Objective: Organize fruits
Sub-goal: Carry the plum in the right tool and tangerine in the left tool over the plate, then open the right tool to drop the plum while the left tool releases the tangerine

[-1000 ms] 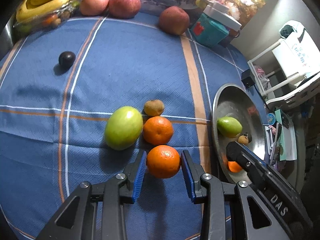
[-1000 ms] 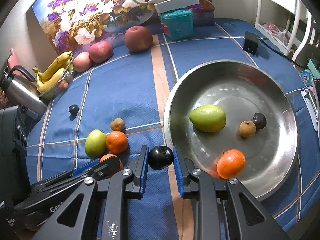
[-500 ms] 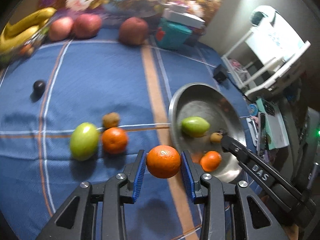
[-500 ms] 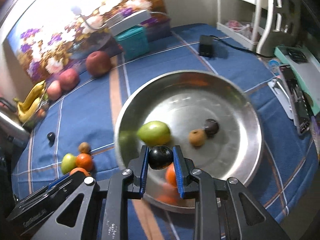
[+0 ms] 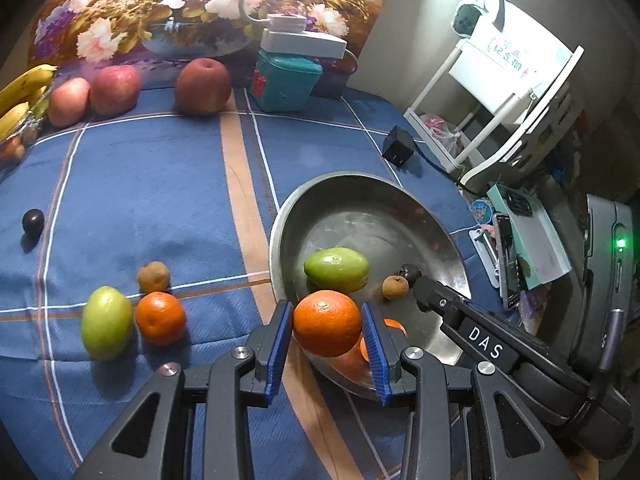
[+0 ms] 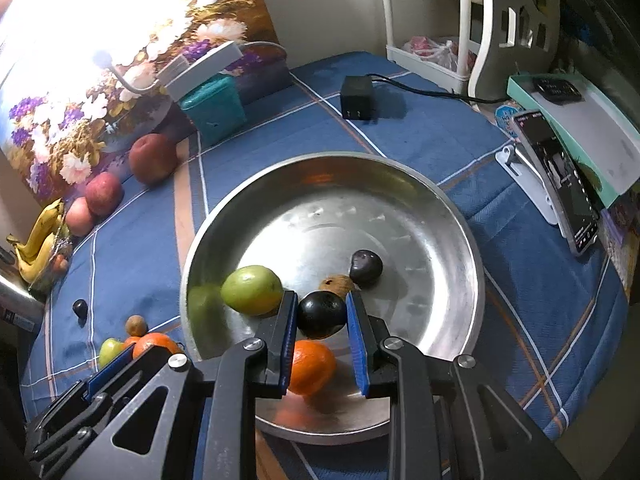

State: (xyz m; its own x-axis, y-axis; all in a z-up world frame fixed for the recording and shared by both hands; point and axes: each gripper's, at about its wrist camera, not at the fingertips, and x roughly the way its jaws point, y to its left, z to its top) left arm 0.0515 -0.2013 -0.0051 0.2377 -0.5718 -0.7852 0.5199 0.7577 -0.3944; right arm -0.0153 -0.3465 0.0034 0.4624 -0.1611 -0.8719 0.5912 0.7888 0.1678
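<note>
My left gripper [image 5: 327, 324] is shut on an orange [image 5: 327, 322] and holds it over the near left rim of the steel bowl [image 5: 360, 192]. My right gripper [image 6: 322, 314] is shut on a dark plum [image 6: 322, 314] and holds it above the bowl [image 6: 460, 320]. In the bowl lie a green mango [image 6: 252, 290], an orange [image 6: 310, 366], a brown longan [image 6: 336, 282] and a dark plum [image 6: 366, 266]. On the cloth to the left lie a green mango [image 5: 106, 322], an orange [image 5: 160, 318], a brown fruit [image 5: 153, 276] and a dark plum [image 5: 33, 221].
Three apples [image 5: 202, 86] and bananas [image 5: 20, 92] line the back of the blue cloth, beside a teal box [image 5: 284, 80] with a lamp. A black charger [image 6: 357, 96] lies behind the bowl. A phone on a stand [image 6: 560, 176] stands right of it.
Both grippers have moved right and forward with their fruit, from above the cloth to over the bowl. Each keeps its hold.
</note>
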